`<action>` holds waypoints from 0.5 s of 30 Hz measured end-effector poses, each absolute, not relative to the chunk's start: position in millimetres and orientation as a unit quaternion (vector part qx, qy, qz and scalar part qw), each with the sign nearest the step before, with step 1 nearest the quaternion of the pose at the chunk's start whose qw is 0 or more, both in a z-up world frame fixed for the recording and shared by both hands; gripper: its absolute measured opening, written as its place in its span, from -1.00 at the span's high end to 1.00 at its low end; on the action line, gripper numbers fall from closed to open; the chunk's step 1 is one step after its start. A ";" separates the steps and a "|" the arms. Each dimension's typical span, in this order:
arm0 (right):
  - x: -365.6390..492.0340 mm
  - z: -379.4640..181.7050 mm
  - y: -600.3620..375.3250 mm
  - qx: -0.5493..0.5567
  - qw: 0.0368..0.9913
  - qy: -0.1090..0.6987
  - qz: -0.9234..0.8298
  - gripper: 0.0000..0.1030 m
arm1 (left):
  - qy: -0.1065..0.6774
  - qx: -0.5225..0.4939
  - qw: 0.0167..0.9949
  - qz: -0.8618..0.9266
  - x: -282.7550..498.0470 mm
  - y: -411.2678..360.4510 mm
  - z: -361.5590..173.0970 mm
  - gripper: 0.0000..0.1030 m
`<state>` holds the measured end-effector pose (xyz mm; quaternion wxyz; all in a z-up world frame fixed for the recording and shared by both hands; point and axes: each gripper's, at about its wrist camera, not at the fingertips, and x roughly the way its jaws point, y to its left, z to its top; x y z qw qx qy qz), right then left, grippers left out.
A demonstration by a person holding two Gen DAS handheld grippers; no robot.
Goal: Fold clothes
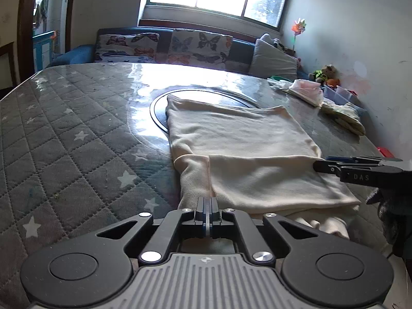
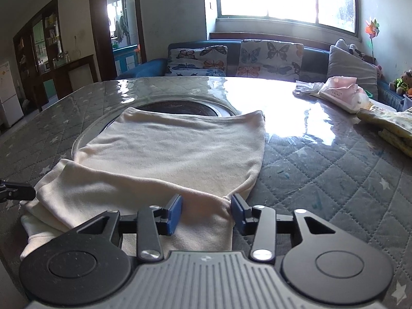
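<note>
A cream garment (image 1: 244,139) lies partly folded on the quilted grey table (image 1: 64,141); it also shows in the right wrist view (image 2: 159,154). My left gripper (image 1: 208,206) is shut at the garment's near left edge, and I cannot tell if cloth is pinched between its pads. My right gripper (image 2: 206,212) is open, with its blue pads (image 2: 173,213) on either side of the garment's near right corner. In the left wrist view the right gripper (image 1: 319,166) reaches in from the right over the folded layer. In the right wrist view the left gripper (image 2: 15,191) shows at the left edge.
A round dark inset (image 1: 159,108) sits under the garment's far end. Folded yellow-green clothes (image 2: 394,128), a pink packet (image 2: 340,90) and white cloth lie at the table's right. A sofa with butterfly cushions (image 2: 267,56) stands behind the table. A wall is close on the right.
</note>
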<state>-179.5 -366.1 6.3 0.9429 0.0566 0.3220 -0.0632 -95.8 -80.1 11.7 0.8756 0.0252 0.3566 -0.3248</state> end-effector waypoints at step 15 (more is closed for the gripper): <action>-176.5 1.7 -359.4 0.052 0.947 0.310 -0.058 0.34 | 0.357 0.041 0.863 -0.354 -55.3 -148.3 2.6 0.85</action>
